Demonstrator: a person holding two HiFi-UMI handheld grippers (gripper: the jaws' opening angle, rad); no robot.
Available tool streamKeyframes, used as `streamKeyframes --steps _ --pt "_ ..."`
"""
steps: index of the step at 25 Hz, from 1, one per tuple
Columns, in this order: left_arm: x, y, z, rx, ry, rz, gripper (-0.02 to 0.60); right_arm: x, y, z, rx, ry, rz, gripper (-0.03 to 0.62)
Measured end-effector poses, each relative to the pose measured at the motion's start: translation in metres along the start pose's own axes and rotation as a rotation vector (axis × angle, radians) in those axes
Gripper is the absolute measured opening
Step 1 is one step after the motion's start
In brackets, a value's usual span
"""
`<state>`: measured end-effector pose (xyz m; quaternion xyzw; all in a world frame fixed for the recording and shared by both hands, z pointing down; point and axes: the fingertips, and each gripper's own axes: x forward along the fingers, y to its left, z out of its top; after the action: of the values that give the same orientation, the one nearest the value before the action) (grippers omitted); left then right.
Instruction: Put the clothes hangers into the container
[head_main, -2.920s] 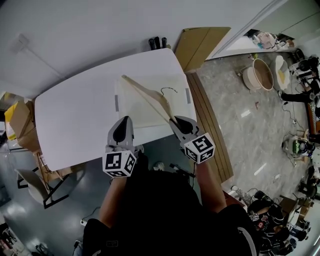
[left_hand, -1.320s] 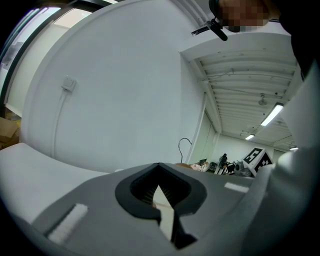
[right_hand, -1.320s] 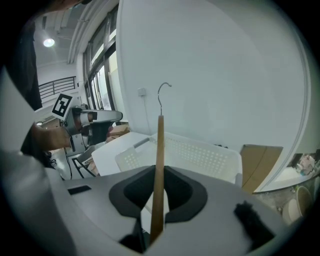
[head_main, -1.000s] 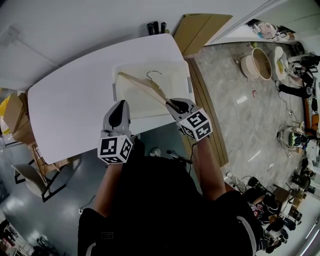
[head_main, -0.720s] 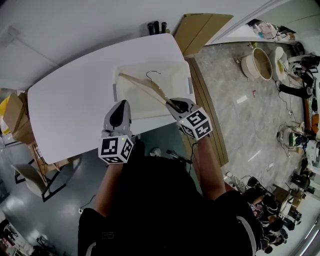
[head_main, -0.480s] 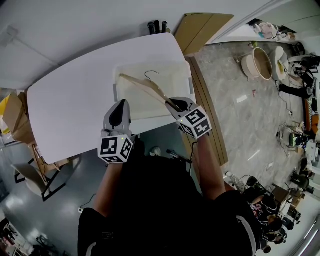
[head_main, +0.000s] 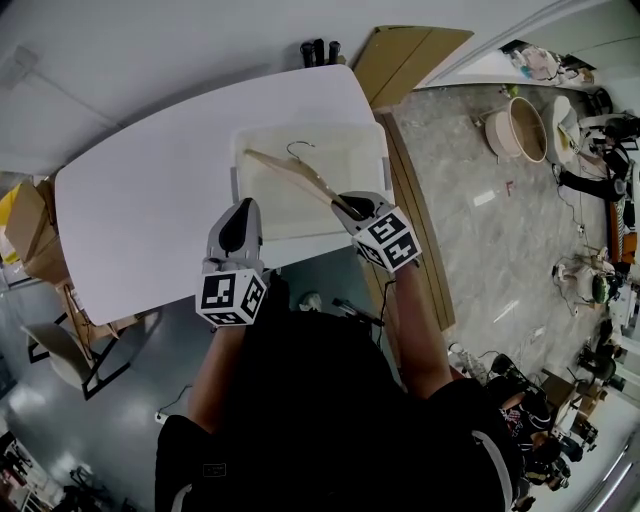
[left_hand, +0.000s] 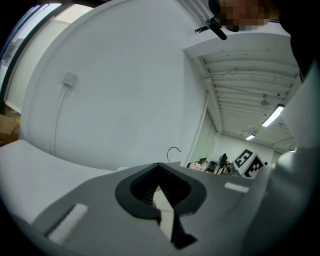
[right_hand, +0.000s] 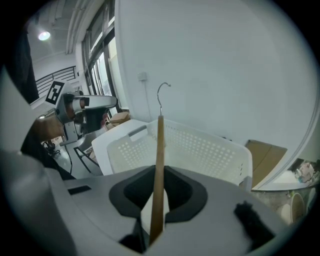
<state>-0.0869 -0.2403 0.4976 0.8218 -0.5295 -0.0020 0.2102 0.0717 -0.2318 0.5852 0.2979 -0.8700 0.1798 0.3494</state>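
Since the earlier frames the hanger (head_main: 295, 176) has swung in over the basket (head_main: 340, 150) and dropped a bit, carried by the R gripper (head_main: 352, 207). The L gripper has stayed put.

R gripper is pinching the near-right tip of the wooden hanger. In the right gripper view the wood runs straight up between the jaws, edge-on, w/ the wire hook (head_main: 297, 148) at the far end. It's angled down toward the basket from the near-right corner. L gripper (head_main: 241, 207) has its jaws pressed together w/ nothing in them, parked over the near edge of the table (head_main: 150, 220), just left of the basket and not involved.

From the grip the hanger reaches far-left across the basket opening, w/ its free end toward the far-left corner. From the head view I can't tell if that end already touches the basket floor. In the right gripper view the hook stands above the far rim, so my read is it's still airborne.

The basket sits on the right part of the table. I see no other hangers in it or on the table.

Step in hand, as I judge it: lowering phase of the drop-off, hanger lined up but not released.

Next move needs more descent till the far end rests inside. Keep the hook clear of the perforated wall so it doesn't snag, then spread the R jaws and back out near-right. The hanger spans nearly the full diagonal, so stay on that diagonal or an end may ride up on the rim.
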Motion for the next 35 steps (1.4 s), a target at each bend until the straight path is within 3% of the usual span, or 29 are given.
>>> streamKeyframes --steps 23,35 --pt "0.005 0.018 0.001 -0.015 0.006 0.011 0.006 0.026 -0.006 -0.004 -0.045 0.098 0.003 0.061" --pt "0.01 0.018 0.0 -0.017 0.008 0.013 0.006 0.028 -0.01 -0.007 -0.052 0.098 0.009 0.06"
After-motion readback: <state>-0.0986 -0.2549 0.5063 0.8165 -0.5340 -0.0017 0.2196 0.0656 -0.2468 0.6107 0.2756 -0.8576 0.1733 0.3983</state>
